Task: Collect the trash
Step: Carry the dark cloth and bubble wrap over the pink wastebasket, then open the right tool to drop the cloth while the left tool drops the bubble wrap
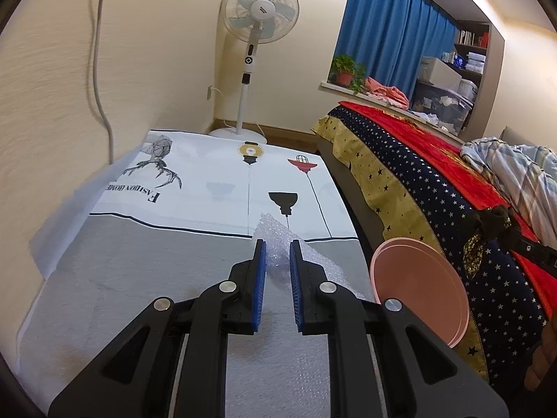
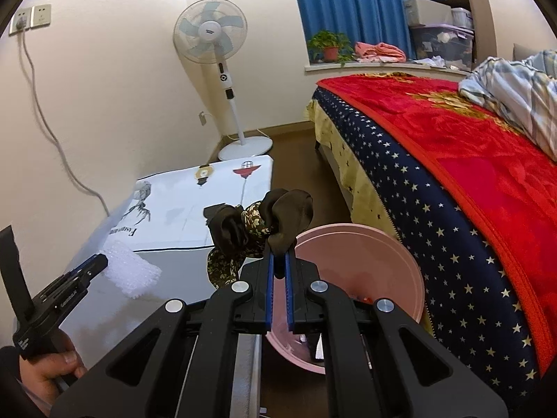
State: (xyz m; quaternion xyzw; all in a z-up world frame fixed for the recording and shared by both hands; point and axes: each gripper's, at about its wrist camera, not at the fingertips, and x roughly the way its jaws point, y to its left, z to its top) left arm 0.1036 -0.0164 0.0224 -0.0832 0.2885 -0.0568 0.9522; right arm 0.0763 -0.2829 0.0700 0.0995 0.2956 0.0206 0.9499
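Note:
My left gripper (image 1: 277, 244) is closed on a piece of clear bubble wrap (image 1: 278, 257) just above the cloth-covered table (image 1: 139, 261); the wrap also shows in the right wrist view (image 2: 132, 271), held by the left gripper (image 2: 101, 261). My right gripper (image 2: 279, 261) is shut on a dark brown and floral fabric scrunchie (image 2: 261, 223), held over the near rim of a pink bin (image 2: 383, 278). The bin (image 1: 417, 285) stands between table and bed. The scrunchie (image 1: 487, 230) shows at the right of the left wrist view.
A bed with a red blanket and starred cover (image 2: 452, 174) runs along the right. A standing fan (image 1: 259, 10) is in the far corner. A cable (image 2: 52, 129) hangs down the left wall. The bin holds small items (image 2: 362, 299).

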